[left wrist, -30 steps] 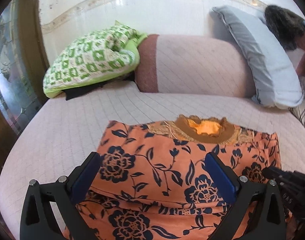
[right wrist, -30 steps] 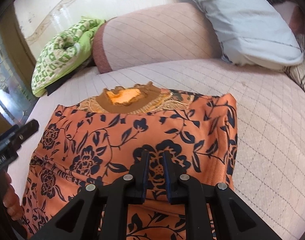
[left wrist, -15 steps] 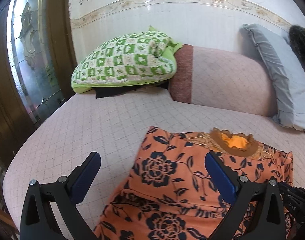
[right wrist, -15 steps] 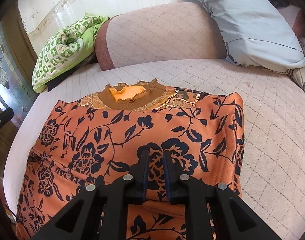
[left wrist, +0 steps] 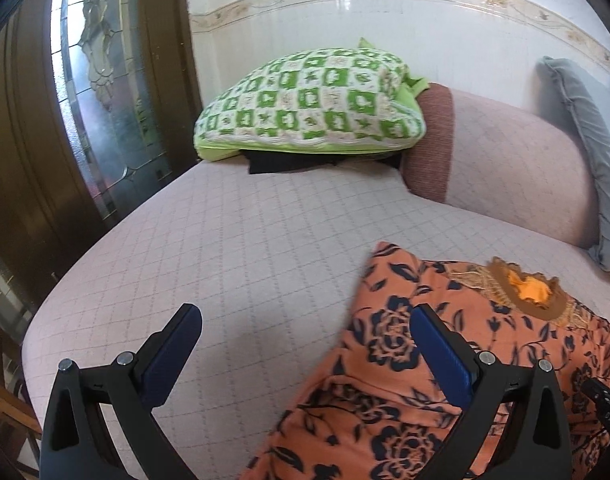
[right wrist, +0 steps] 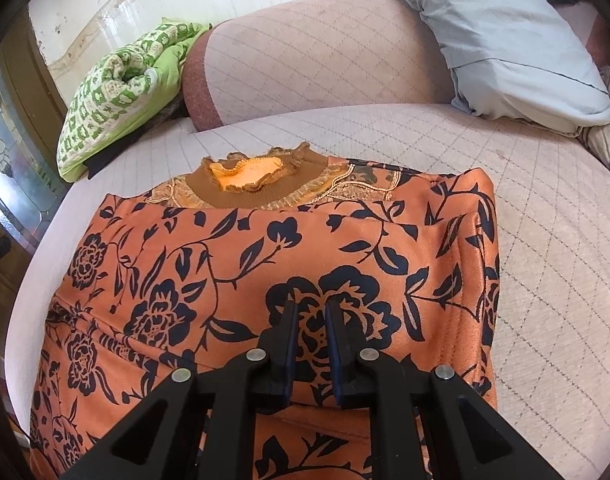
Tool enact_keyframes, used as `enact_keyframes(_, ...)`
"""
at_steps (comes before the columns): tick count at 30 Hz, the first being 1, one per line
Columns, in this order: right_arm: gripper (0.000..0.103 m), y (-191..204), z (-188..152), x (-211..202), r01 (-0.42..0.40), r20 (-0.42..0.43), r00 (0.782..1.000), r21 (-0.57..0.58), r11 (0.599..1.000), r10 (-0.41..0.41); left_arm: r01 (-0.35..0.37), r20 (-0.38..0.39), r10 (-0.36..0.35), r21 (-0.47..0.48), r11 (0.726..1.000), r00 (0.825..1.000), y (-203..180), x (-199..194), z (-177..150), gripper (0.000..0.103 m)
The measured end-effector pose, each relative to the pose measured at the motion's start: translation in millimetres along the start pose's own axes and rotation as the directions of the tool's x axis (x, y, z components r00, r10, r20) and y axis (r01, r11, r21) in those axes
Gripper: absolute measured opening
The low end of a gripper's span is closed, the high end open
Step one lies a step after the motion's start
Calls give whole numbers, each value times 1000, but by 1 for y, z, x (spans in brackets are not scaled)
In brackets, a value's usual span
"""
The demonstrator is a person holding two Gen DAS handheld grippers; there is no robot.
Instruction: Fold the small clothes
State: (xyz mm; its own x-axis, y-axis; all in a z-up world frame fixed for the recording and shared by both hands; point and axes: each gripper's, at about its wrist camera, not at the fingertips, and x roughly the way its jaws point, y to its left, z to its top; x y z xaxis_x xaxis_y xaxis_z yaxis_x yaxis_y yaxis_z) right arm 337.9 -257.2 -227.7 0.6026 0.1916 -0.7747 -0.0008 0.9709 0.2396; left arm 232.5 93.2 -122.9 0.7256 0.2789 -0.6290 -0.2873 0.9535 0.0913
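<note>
Right wrist view: right gripper point(right wrist: 309, 312), jaws narrowed onto a fold of the orange floral garment point(right wrist: 241, 264), which lies on the pink quilted bed point(right wrist: 545, 280). Left gripper point(left wrist: 305, 328), jaws wide, hovers at the garment's left edge; beyond the garment, a green checked pillow point(left wrist: 309, 100).

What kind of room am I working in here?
Likely a home bedroom or sitting room: a quilted pink mattress with a bolster, a grey pillow, a green checked pillow, tiled wall.

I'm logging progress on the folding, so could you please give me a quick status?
Left gripper open, over bare bed. Right gripper shut on the orange top. Top partly folded. Pillows well clear.
</note>
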Motion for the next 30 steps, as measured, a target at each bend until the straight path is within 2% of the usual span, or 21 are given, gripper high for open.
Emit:
enact_keyframes(12, 16, 0, -2, 9, -5, -22, 1000, 22, 1000, 5, -113, -14, 113, -48, 992, 994, 37, 10, -2, 103)
enact_keyframes(22, 16, 3, -2, 17, 4, -32, 999, 12, 1000, -3, -227, -4, 227, -49, 973, 974, 58, 19, -3, 103)
enact_keyframes(30, 16, 1, -2, 19, -7, -38, 999, 21, 1000, 8, -290, 27, 295, -109, 951, 955, 79, 13, 2, 103)
